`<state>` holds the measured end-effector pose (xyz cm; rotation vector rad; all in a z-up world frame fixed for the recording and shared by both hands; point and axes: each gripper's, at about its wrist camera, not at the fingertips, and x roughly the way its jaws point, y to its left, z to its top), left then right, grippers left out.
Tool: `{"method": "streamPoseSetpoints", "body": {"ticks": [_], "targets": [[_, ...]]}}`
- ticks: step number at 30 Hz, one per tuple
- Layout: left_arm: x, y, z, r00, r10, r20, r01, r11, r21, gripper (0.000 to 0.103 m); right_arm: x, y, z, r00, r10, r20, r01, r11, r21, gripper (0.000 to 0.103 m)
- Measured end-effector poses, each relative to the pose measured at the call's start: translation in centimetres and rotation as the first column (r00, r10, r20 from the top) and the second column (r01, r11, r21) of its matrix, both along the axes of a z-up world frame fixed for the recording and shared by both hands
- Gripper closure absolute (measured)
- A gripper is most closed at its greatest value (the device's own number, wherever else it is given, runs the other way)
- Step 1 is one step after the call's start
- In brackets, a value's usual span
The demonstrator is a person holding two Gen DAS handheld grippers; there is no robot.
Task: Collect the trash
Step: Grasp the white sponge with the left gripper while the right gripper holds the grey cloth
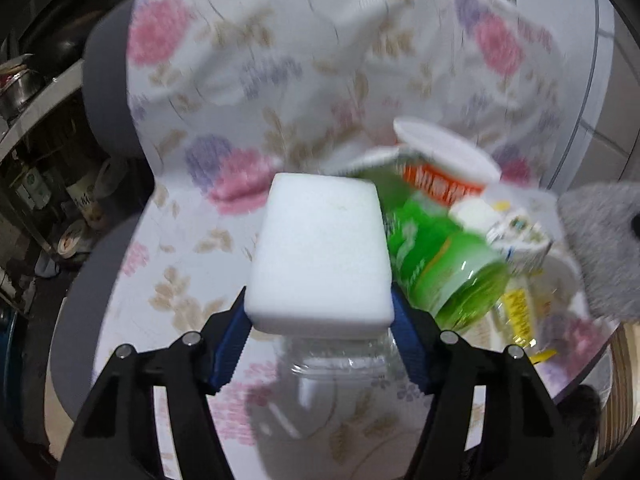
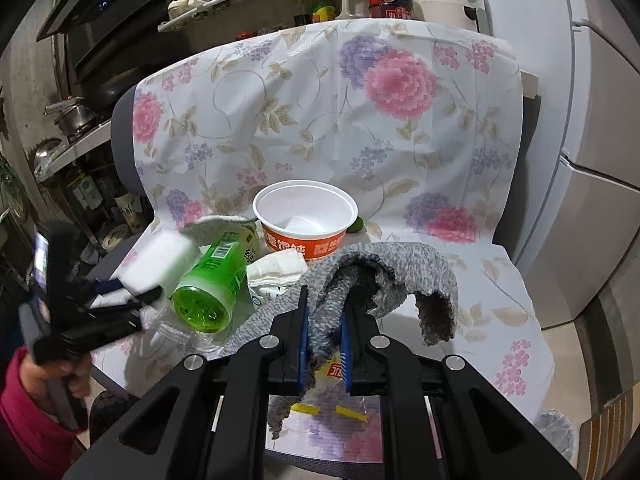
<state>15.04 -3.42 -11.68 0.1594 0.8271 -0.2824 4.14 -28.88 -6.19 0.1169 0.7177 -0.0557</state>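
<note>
A white foam block [image 1: 320, 248] sits between the blue pads of my left gripper [image 1: 318, 296], which is shut on its two sides; in the right wrist view the left gripper [image 2: 132, 292] carries the block [image 2: 160, 260] just above the seat. Right beside it lies a green plastic bottle [image 1: 440, 264] [image 2: 212, 280]. A clear plastic bottle [image 1: 340, 364] lies under the left fingers. My right gripper [image 2: 326, 300] is shut on a grey knitted cloth [image 2: 400, 268], which drapes over both sides. Behind them stand an orange and white noodle bowl [image 2: 306, 220] and a crumpled white carton [image 2: 276, 272].
All this rests on a chair draped with a floral cloth [image 2: 360, 120]. A yellow-printed wrapper [image 2: 336, 368] lies under the right fingers. A fridge [image 2: 600, 160] stands to the right, kitchen shelves with pots to the left. A hand in a red sleeve [image 2: 24, 400] holds the left gripper.
</note>
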Motion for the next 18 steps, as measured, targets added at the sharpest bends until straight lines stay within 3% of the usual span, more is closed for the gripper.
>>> {"method": "streamPoseSetpoints", "body": {"ticks": [5, 11, 18], "targets": [[-1.6, 2.2, 3.0, 1.0, 0.003, 0.022, -0.002, 0.997, -0.076, 0.04, -0.4, 0.2, 0.2, 1.0, 0.001, 0.013, -0.001, 1.0, 0.005, 0.09], [-4.0, 3.6, 5.1, 0.996, 0.034, 0.077, -0.027, 0.995, -0.091, 0.04, -0.9, -0.2, 0.6, 0.999, -0.001, 0.043, 0.001, 1.0, 0.011, 0.09], [-6.3, 0.1, 5.6, 0.993, -0.008, 0.118, 0.018, 0.996, -0.087, 0.039, -3.5, -1.8, 1.7, 0.995, -0.035, 0.089, 0.036, 0.999, -0.007, 0.09]]}}
